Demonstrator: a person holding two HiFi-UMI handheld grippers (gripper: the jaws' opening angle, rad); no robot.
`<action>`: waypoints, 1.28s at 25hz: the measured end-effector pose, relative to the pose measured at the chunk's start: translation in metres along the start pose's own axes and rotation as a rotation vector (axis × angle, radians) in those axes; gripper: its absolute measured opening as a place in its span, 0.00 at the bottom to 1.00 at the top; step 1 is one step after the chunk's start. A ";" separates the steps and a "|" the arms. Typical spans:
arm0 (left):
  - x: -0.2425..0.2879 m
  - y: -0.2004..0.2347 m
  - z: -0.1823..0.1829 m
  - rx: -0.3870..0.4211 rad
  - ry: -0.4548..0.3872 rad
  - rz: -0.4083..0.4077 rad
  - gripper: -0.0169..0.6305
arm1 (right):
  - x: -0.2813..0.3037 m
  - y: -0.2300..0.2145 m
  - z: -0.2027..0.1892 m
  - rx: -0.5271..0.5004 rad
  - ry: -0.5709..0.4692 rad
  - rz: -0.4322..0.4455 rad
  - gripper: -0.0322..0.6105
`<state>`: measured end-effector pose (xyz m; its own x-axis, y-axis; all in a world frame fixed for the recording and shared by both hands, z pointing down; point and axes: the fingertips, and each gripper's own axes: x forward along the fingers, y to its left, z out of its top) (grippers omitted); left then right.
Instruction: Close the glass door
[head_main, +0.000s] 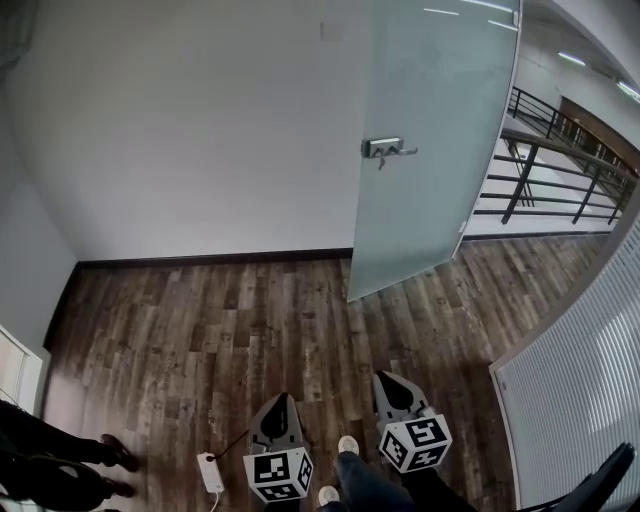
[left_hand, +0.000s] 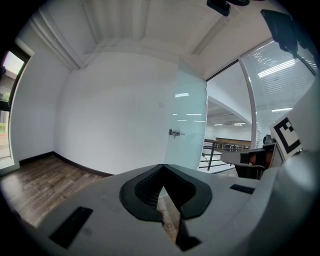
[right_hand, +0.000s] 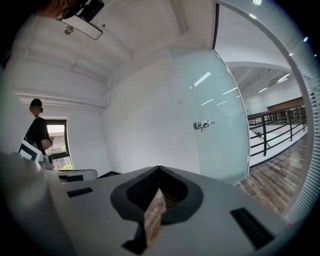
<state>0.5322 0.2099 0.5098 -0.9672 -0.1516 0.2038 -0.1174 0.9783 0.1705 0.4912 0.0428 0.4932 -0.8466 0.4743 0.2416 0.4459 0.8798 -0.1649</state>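
The frosted glass door (head_main: 430, 130) is standing open in the upper right of the head view, swung away from the white wall (head_main: 200, 130), and its lower edge is hanging over the wooden floor (head_main: 200, 330). Its metal handle (head_main: 385, 148) is sitting on the door's left side, about halfway up. A black railing (head_main: 560, 170) is showing behind the door at the far upper right.

Both grippers are at the bottom centre of the frame, well apart from the door and pointing toward it. The left gripper (head_main: 278, 405) is holding its jaws together with nothing between them, and the right gripper (head_main: 388, 383) is doing the same. A white power strip (head_main: 210, 472) is lying on the floor just left of the left gripper. Another person's legs (head_main: 60, 455) are showing in the lower left corner.
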 end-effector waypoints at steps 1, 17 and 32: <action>0.012 0.003 0.003 0.000 -0.001 0.006 0.03 | 0.012 -0.005 0.003 -0.001 0.001 0.006 0.04; 0.151 0.009 0.062 0.032 -0.034 0.059 0.03 | 0.142 -0.079 0.063 -0.001 -0.004 0.073 0.04; 0.235 0.079 0.082 0.022 -0.029 0.086 0.03 | 0.254 -0.076 0.084 -0.011 0.004 0.091 0.04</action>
<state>0.2771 0.2628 0.4919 -0.9800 -0.0635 0.1884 -0.0387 0.9904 0.1325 0.2177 0.0941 0.4865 -0.8011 0.5527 0.2299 0.5243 0.8331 -0.1760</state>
